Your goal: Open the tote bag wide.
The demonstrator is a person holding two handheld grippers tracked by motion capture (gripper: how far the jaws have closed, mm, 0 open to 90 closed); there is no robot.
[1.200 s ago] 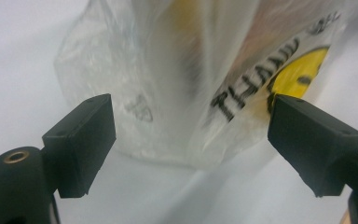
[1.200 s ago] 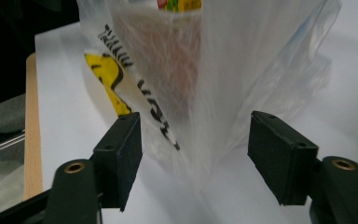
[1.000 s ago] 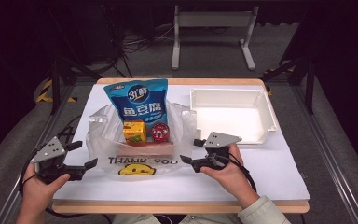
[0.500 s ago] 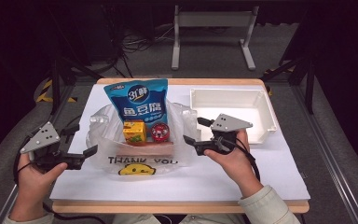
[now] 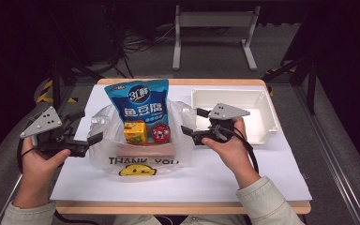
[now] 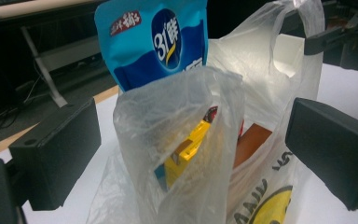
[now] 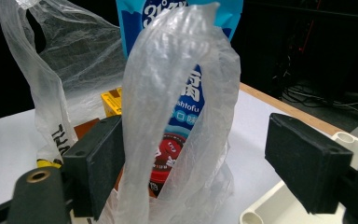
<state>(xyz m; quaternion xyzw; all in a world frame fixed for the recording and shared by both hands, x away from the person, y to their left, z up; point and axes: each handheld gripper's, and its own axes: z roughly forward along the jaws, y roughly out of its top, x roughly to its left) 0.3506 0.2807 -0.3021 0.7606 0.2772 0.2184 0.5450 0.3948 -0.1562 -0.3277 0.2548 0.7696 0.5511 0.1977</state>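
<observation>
A clear plastic bag (image 5: 140, 161) printed "THANK YOU" with a smiley stands mid-table. It holds a tall blue snack pouch (image 5: 145, 101), a yellow box (image 5: 135, 131) and a red round can (image 5: 160, 132). My left gripper (image 5: 86, 127) is open at the bag's left side. In the left gripper view the left handle loop (image 6: 186, 116) rises between the wide jaws of that gripper (image 6: 191, 154). My right gripper (image 5: 193, 122) is open at the bag's right side. The right handle loop (image 7: 182, 70) stands between its jaws (image 7: 196, 163), nearer the left one.
A white empty bin (image 5: 262, 112) sits on the white mat right of the bag, close behind my right hand. The wooden table edge runs along the front. Dark stands and cables lie on the floor beyond the table.
Both hands have moved away from the front edge toward the bag. Each open gripper now sits at a handle loop on its own side.
</observation>
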